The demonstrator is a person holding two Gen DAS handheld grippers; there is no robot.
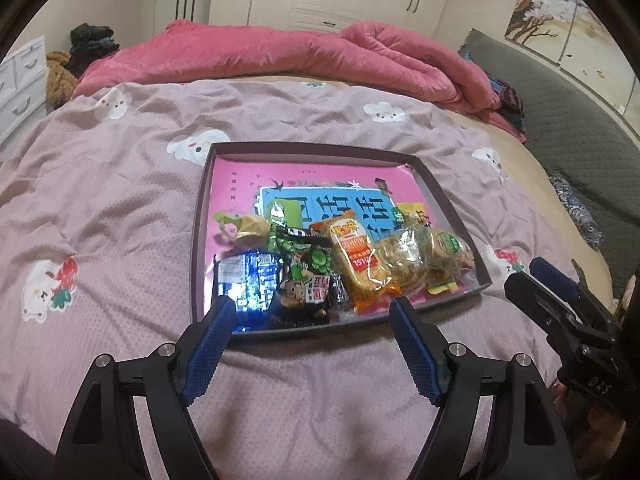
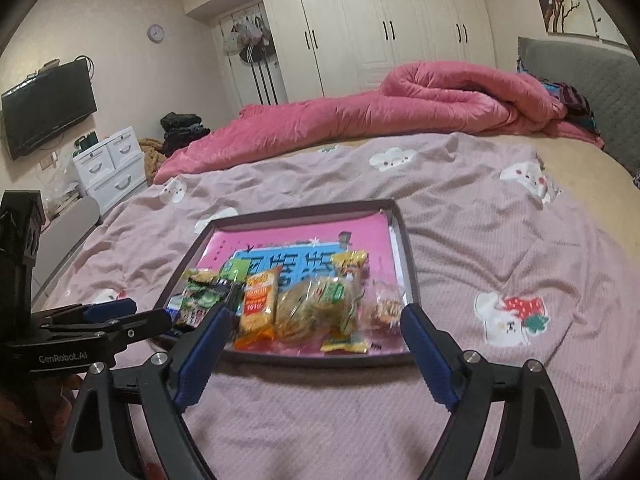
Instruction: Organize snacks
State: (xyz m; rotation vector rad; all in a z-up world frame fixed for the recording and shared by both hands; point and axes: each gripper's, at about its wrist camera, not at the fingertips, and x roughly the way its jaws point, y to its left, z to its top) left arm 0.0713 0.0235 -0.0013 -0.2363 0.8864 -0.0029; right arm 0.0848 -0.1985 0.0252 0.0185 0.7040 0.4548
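A dark shallow tray [image 1: 312, 150] lies on the bed with a pink book flat in its bottom. Along its near side lie several snacks: a blue packet [image 1: 244, 276], a green packet [image 1: 308, 264], an orange packet [image 1: 358, 256] and a clear bag of cakes [image 1: 424, 256]. My left gripper [image 1: 312, 308] is open just in front of the tray's near rim, with nothing between its fingers. My right gripper [image 2: 316, 312] is open too, empty, short of the tray [image 2: 408, 256], in line with the orange packet [image 2: 258, 300] and the clear bag [image 2: 316, 304].
The tray rests on a mauve bedsheet [image 1: 120, 208] printed with white cartoon animals. A rolled pink quilt [image 1: 320, 56] lies across the far side of the bed. A grey headboard [image 1: 560, 120] stands at the right. White drawers [image 2: 108, 168] and a wall TV [image 2: 48, 108] are at the left.
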